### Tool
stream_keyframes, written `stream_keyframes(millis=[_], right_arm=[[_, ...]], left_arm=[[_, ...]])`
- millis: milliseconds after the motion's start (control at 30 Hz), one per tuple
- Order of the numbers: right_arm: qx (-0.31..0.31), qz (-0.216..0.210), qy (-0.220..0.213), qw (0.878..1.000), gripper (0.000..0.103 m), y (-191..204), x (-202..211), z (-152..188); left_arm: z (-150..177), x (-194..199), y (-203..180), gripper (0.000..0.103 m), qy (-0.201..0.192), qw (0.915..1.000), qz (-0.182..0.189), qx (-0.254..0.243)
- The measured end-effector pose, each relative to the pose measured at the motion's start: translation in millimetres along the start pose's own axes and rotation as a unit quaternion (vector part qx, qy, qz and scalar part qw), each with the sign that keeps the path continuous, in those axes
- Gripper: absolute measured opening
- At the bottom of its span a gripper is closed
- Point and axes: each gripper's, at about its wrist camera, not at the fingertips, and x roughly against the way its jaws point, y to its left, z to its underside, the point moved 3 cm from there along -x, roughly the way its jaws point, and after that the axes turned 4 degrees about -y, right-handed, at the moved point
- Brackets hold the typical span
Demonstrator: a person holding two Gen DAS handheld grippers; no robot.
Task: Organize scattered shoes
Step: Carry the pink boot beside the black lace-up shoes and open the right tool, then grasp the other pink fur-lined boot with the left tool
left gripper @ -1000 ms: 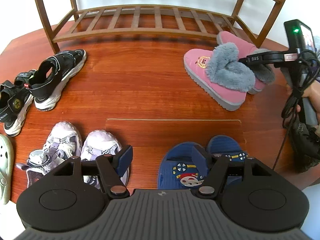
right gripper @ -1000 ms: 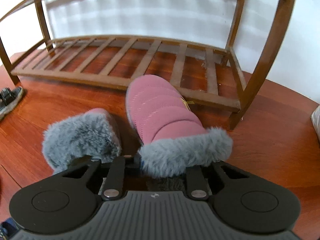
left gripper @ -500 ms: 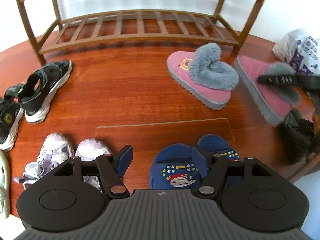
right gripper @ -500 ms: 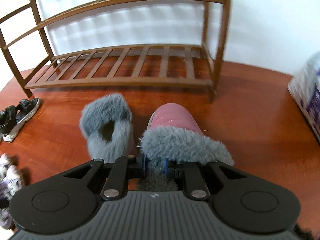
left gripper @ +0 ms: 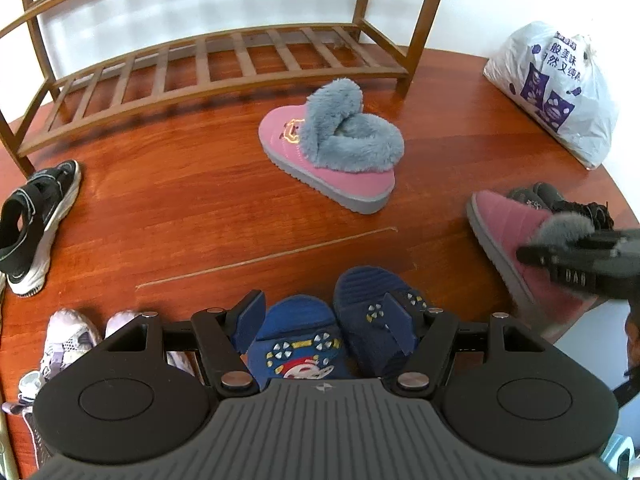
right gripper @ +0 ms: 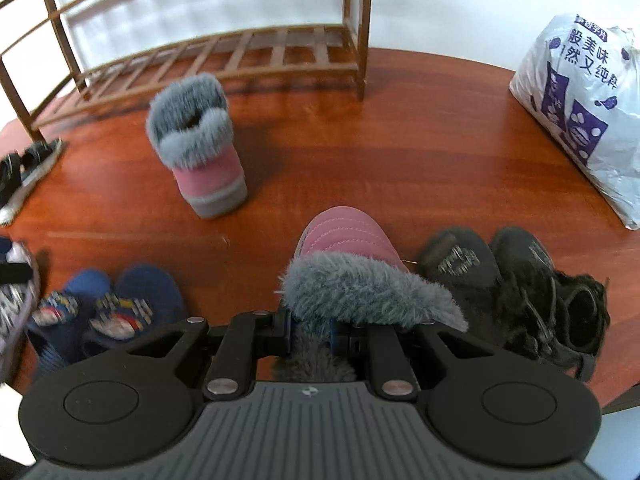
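- Between the right tongs (right gripper: 310,330), pressed together on its grey fur cuff: one pink fur boot (right gripper: 344,240), toe pointing to 12 o'clock, just beside the black shoes (right gripper: 516,280) at its 3 o'clock.
- At 10 o'clock from that boot, well apart on the red-brown worktop (right gripper: 360,152): second pink fur boot (left gripper: 332,148), upright, heel toward the right camera.
- Beyond it, at 12 o'clock: wooden shoe rack (left gripper: 224,64), bottom slats bare.
- Over the blue slippers (left gripper: 332,328): left tongs (left gripper: 324,320), spread, pinching nothing, both slippers between the fingers in the picture.
- At 9 o'clock in the left view: black sandal (left gripper: 36,224); at 8 o'clock, lilac sneakers (left gripper: 76,340).
- At 2 o'clock: white printed plastic bag (left gripper: 560,84).
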Motion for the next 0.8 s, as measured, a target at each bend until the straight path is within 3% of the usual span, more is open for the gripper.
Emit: stream_keyframes(millis=[200, 300, 400, 567, 800], right_arm=[[0.019, -0.006, 0.017, 1.000, 0.020, -9.3, -12.2, 15.0], [0.023, -0.025, 0.021, 0.999, 0.027, -9.4, -11.3, 21.3], [0.024, -0.036, 0.024, 0.999, 0.046, -7.5, -8.5, 21.4], [0.011, -0.065, 0.041, 0.997, 0.058, -7.1, 9.1, 24.9], [-0.004, -0.091, 0.041, 0.995, 0.058, -15.0, 44.9, 22.6]], left_arm=[[-16.6, -12.5, -6.7, 0.068, -0.004, 0.9986, -0.025, 0.046], [-24.3, -15.4, -9.8, 0.071, -0.014, 0.9965, -0.038, 0.073], [-31.0, -21.7, -12.5, 0.072, -0.018, 0.9941, -0.048, 0.096], [-42.9, -36.3, -14.1, 0.073, -0.030, 0.9882, -0.066, 0.135], [-67.9, -65.0, -11.4, 0.073, -0.042, 0.9816, -0.077, 0.170]])
